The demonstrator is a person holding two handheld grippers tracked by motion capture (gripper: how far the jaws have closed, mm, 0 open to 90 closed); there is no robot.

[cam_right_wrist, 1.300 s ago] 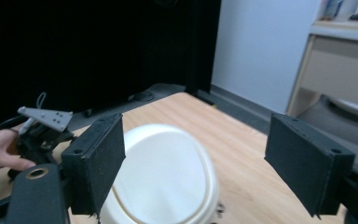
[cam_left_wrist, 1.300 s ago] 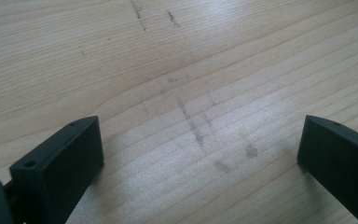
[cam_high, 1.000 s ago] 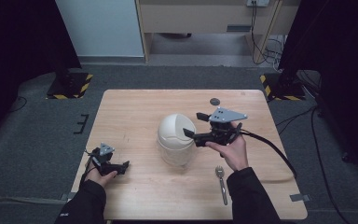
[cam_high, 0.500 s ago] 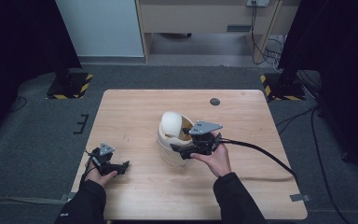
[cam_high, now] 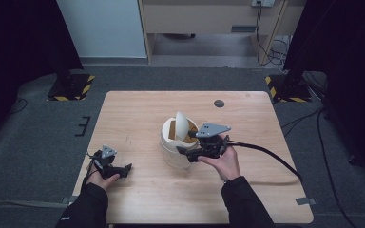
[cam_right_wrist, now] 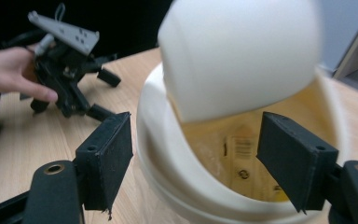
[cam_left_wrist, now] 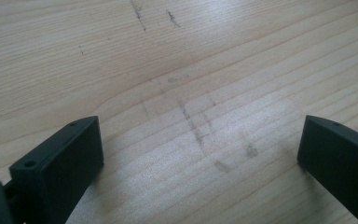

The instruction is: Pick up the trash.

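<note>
bin (cam_high: 178, 142) sits mid-bench (cam_high: 138, 109), white plastic, light, stiff, slick; swing lid (cam_high: 181, 126) tipped open. grab the rim, i'd say. right tool (cam_right_wrist: 193, 154) straddles that rim, jaws just closing, not pinching yet. left tool (cam_left_wrist: 200, 154) wide apart, resting on bare wood.

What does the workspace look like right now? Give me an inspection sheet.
Surface: wooden table, bare wood with faint scuffs.
Job's things: white bin mid-table, swing lid tipped open.
Clutter: small dark disc near the far edge.
Grippers: left claw open, low over bare wood; right claw open, jaws have just been closing, bin rim between them, no grip seen.
Cables: black cable trails from right claw towards the right edge.
Surroundings: dark floor, striped stand bases.
</note>
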